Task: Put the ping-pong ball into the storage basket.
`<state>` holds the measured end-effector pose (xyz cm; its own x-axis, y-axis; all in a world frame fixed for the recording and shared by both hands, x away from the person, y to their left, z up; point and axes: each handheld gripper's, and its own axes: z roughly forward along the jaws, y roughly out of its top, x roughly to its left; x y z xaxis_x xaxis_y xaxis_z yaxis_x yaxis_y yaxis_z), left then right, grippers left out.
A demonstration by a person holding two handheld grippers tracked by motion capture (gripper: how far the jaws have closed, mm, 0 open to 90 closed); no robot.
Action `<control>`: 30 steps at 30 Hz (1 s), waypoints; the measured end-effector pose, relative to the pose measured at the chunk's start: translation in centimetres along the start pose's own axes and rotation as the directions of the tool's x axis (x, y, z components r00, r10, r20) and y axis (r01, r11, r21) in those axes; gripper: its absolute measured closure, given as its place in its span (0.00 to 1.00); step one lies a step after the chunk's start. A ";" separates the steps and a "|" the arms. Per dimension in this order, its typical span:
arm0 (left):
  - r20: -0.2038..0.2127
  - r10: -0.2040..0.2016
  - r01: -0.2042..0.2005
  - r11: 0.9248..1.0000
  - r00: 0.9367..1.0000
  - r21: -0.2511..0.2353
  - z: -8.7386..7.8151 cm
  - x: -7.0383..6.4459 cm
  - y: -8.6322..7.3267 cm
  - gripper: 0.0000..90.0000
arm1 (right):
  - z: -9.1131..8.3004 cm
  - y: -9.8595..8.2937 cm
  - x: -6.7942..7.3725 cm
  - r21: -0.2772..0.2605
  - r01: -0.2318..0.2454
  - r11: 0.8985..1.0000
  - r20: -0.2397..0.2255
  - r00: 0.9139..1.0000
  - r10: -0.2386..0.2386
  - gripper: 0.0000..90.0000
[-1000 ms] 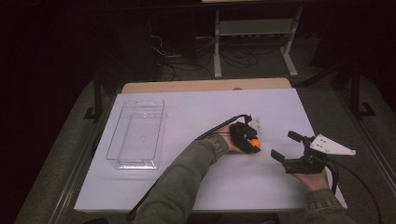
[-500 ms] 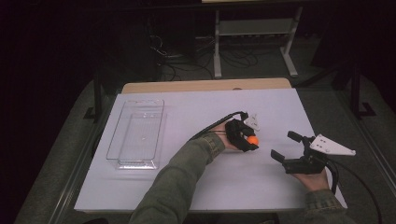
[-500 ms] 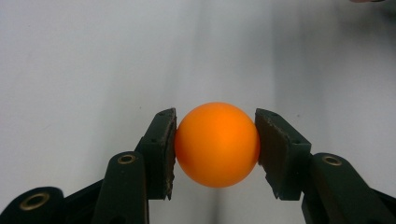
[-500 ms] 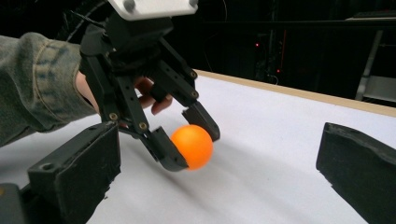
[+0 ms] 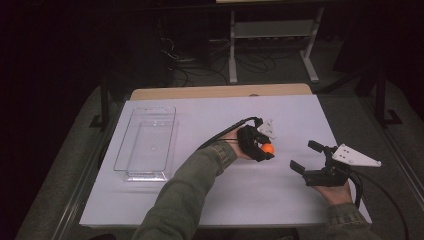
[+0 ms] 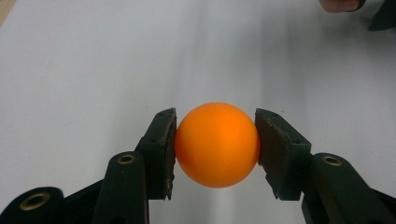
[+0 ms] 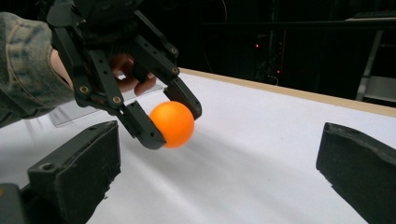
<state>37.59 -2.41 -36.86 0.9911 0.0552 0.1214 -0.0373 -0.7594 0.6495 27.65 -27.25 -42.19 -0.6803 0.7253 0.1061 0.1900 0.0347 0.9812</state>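
Note:
An orange ball (image 6: 217, 144) sits pinched between the two black pads of my left gripper (image 6: 215, 149), which is shut on it. In the high view the ball (image 5: 268, 148) and left gripper (image 5: 265, 149) are near the middle of the white table (image 5: 210, 120), slightly right. The right gripper view shows the same ball (image 7: 172, 124) held a little above the surface by the left gripper (image 7: 170, 122). My right gripper (image 5: 306, 156) stands open to the right of the ball with nothing between its jaws, a hand's width away.
A clear plastic tray (image 5: 146, 143) lies empty at the left of the table, and its edge (image 7: 70, 114) appears behind the left hand. Dark floor, cables and a metal stand (image 5: 270, 35) lie beyond the far table edge.
The left gripper has lifted and turned slightly, so the orange ball shows more plainly at its tip. The right gripper has stayed in place.

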 end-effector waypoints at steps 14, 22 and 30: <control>-0.027 -0.001 0.001 1.000 1.000 0.007 -2.6 -0.6 -0.1 0.56 | 0.1 0.0 0.2 0.003 0.004 1.000 -0.003 1.000 -0.004 0.00; -0.035 0.002 -0.002 1.000 0.999 0.005 -3.9 -1.2 -0.4 0.56 | 0.2 -0.1 0.2 0.012 0.009 1.000 -0.008 1.000 -0.009 0.00; -0.054 0.005 -0.005 1.000 0.999 0.002 -5.2 -1.4 -0.6 0.56 | 0.1 -0.1 0.3 0.013 0.011 1.000 -0.008 1.000 -0.011 0.00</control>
<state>35.60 1.35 -33.49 0.9825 0.0864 0.1652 -0.0420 -0.7607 0.6478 27.54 -26.98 -42.27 -0.6878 0.7195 0.0963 0.1915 0.0518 0.9801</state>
